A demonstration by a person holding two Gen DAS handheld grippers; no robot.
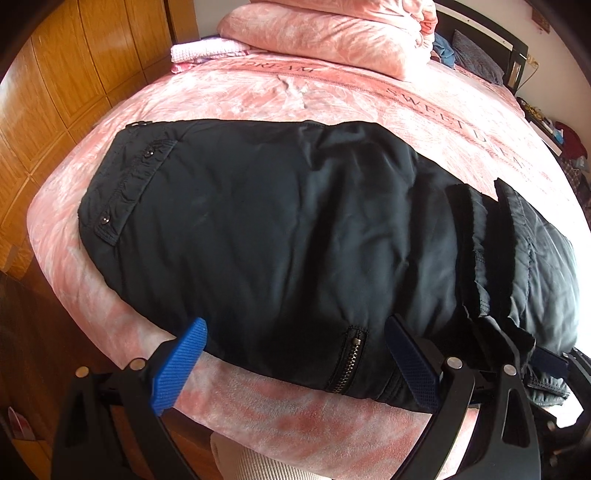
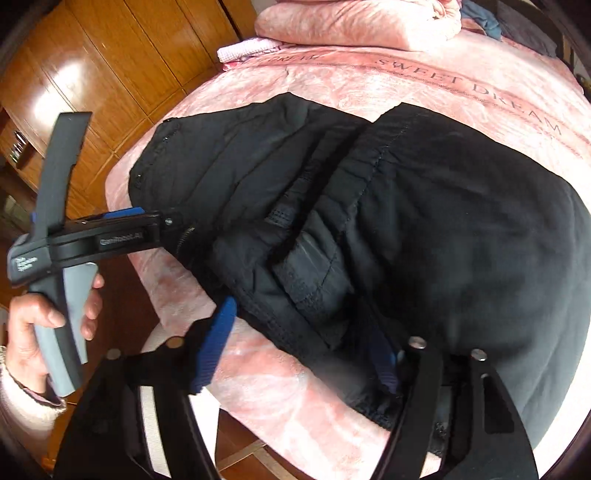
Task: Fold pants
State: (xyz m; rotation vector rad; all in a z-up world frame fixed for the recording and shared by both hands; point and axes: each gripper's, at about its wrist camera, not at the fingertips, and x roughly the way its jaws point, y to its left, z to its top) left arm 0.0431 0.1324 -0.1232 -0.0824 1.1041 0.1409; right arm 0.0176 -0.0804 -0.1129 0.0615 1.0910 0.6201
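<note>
Black padded pants point(image 1: 280, 229) lie folded over on a pink bed point(image 1: 258, 92). The waistband with snap buttons is at the left and a zipper at the near edge. My left gripper point(image 1: 295, 343) is open, its blue fingers point(image 1: 181, 365) straddling the near edge of the pants. In the right wrist view the pants point(image 2: 461, 240) form a thick bundle with hems layered in the middle. My right gripper point(image 2: 303, 339) is open; its left blue finger point(image 2: 214, 350) rests beside the pants' edge and its right finger is partly hidden under the cloth. The left gripper point(image 2: 162, 225) shows there, held by a hand.
Folded pink quilts point(image 1: 332, 29) and a small pink cloth point(image 1: 207, 51) sit at the head of the bed. A wooden wardrobe point(image 1: 66, 74) stands along the left. Cluttered items lie past the bed's right side point(image 1: 569, 147). Dark wooden floor is below the near bed edge.
</note>
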